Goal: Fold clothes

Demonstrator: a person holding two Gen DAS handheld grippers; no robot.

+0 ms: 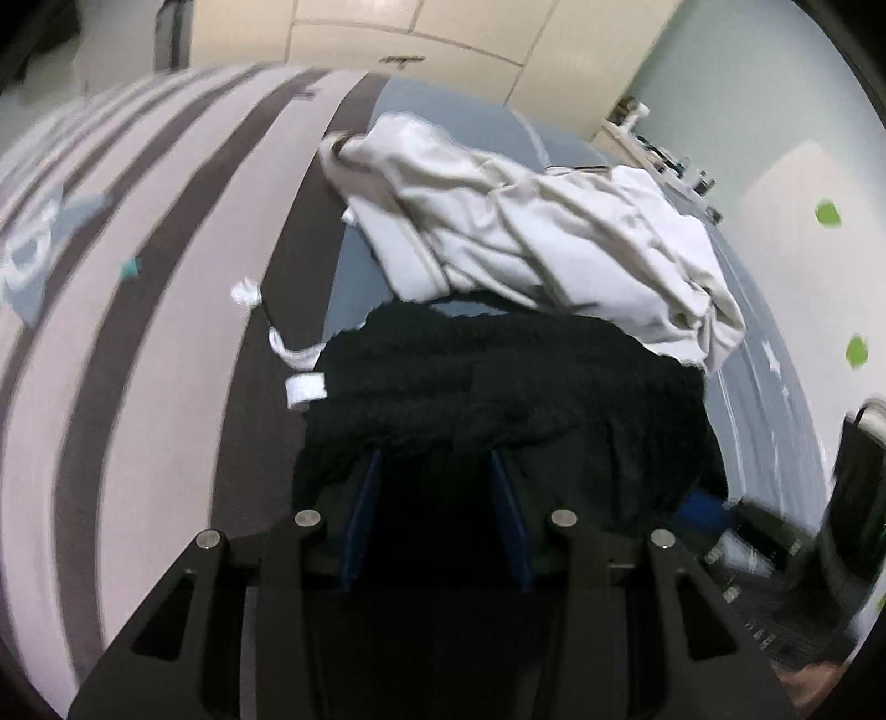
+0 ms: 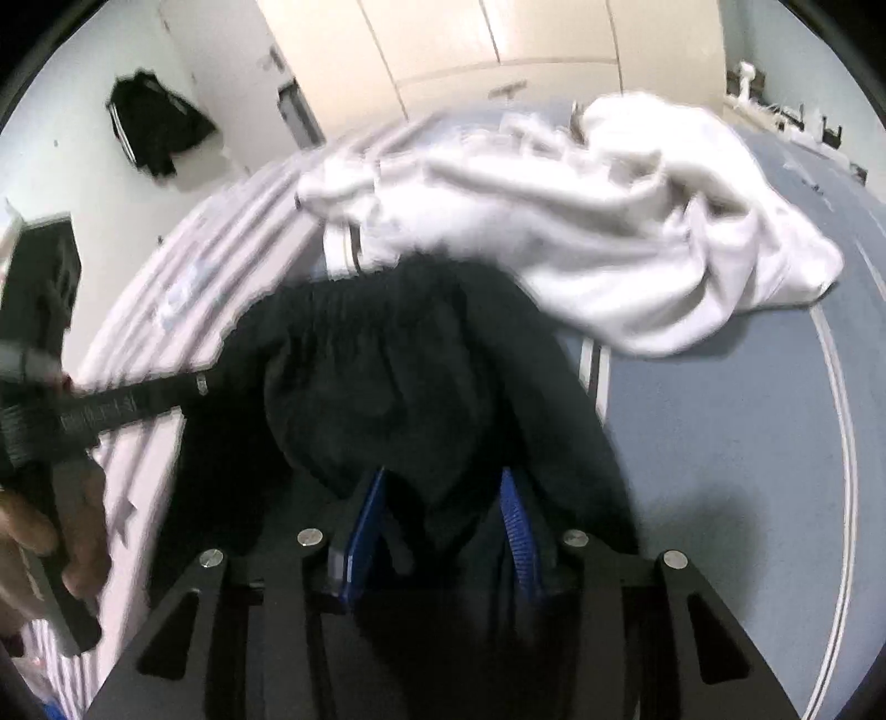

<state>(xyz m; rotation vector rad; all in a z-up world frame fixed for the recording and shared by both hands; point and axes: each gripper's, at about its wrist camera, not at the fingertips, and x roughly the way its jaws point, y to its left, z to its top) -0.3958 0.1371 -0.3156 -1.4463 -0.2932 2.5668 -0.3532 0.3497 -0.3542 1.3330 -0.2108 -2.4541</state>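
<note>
I've got both the left hand-held gripper [image 1: 437,459] and right hand-held gripper [image 2: 443,476] clamped on the black garment [image 1: 498,399], lifted over the bed [image 1: 166,343]. Next I'd spread it flat, clear of the white garment [image 1: 526,232] behind.

You have a striped bed cover [image 1: 166,310] beneath, cream wardrobe doors [image 1: 421,33] behind, green stickers [image 1: 828,213] on the wall, and a dark garment [image 2: 158,130] hanging there.

Soft, even indoor light without hard shadows fills both fisheye views, whose edges curve into black corners; motion blur smears the striped bedsheet [image 1: 166,310] at left and the crumpled white garment [image 2: 581,221] far off, while the black knitted garment [image 1: 498,399] loses detail in darkness.
</note>
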